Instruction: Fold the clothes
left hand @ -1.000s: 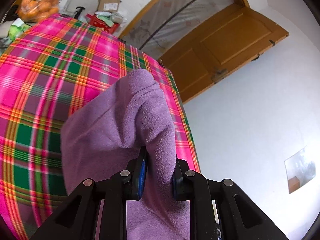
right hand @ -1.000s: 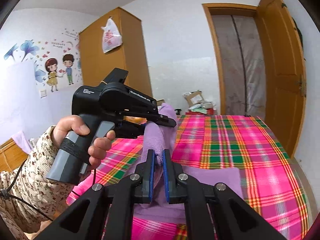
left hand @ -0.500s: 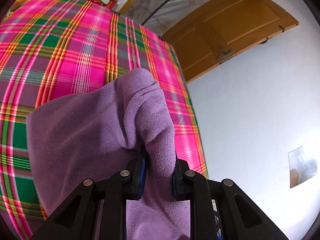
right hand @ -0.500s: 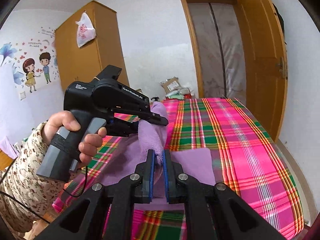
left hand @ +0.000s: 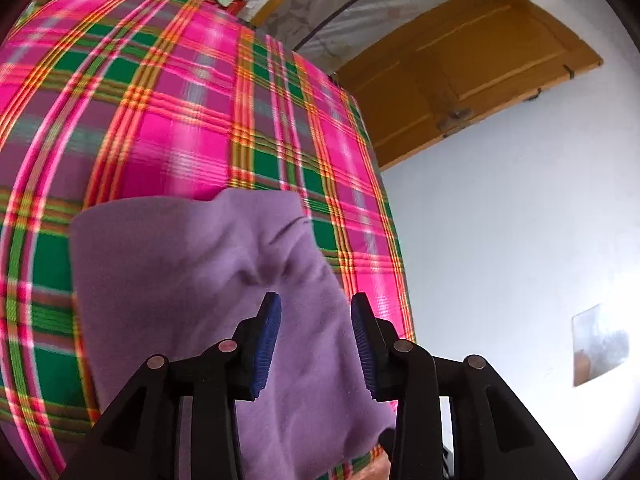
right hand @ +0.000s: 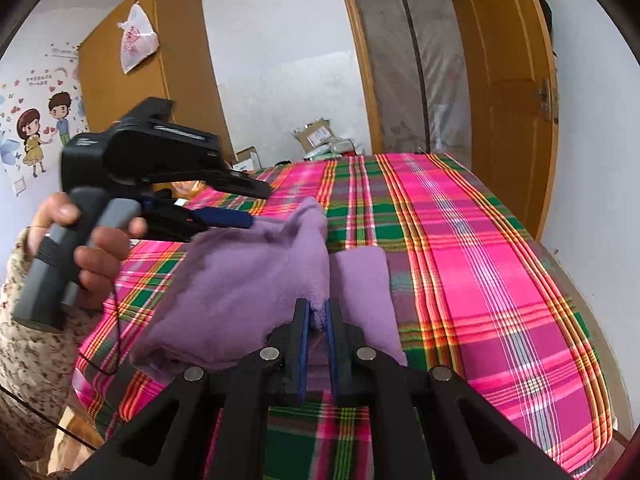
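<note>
The purple fleece garment (right hand: 256, 280) lies bunched on the plaid bed cover (right hand: 480, 272), low and centre in both views. The right gripper (right hand: 316, 312) has its jaws clamped on a raised fold of it. The left gripper (left hand: 316, 312) hangs just above the cloth with jaws apart, gripping nothing. At the right view's left edge, a hand (right hand: 80, 240) in a floral sleeve (right hand: 24, 352) grips that gripper's handle.

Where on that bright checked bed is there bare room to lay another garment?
The pink-and-green plaid bedspread lies bare on the side toward the wooden door, and beyond the purple fleece garment toward the boxes. It is crowded around the garment, where the left tool and right tool work.
</note>
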Action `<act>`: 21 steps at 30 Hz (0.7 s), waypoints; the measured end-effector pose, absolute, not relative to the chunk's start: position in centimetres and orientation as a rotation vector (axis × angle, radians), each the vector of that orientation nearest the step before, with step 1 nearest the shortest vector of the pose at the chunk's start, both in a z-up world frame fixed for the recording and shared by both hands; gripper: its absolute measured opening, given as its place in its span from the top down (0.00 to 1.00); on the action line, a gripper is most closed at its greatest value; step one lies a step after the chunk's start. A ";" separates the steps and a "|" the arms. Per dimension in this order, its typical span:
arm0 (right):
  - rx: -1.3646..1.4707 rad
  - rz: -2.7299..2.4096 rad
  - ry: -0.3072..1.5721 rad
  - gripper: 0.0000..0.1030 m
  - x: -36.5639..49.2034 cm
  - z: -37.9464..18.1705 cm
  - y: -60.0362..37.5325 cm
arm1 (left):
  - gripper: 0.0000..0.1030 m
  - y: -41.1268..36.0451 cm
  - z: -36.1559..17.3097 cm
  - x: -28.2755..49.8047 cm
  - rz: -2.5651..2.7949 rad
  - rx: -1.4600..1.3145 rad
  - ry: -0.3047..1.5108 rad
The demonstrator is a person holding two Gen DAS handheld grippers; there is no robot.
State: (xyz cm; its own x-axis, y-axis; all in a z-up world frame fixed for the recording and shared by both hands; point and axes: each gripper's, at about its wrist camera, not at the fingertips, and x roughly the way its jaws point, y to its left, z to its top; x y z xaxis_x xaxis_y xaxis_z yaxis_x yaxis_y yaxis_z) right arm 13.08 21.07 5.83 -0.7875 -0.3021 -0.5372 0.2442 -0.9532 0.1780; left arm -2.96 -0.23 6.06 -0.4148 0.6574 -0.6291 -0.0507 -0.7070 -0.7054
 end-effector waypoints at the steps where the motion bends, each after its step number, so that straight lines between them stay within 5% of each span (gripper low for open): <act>1: 0.848 -2.720 -0.144 0.92 13.0 5.7 21.3 | 0.63 -0.8 5.9 -2.7 2.165 -1.361 -0.859; 12: 0.981 -2.665 -0.139 0.89 11.6 5.0 24.3 | 0.63 -5.6 4.4 0.6 2.227 -1.356 -0.815; 14: 0.967 -2.653 -0.159 0.84 11.0 5.6 25.3 | 0.62 -6.5 4.1 1.6 2.227 -1.345 -0.831; 17: 0.980 -2.554 -0.272 0.63 8.6 5.9 26.0 | 0.61 -7.8 3.3 2.9 2.234 -1.333 -0.877; 21: 1.036 -2.432 -0.332 0.58 4.9 5.4 25.8 | 0.61 -9.2 2.0 3.8 2.224 -1.356 -0.941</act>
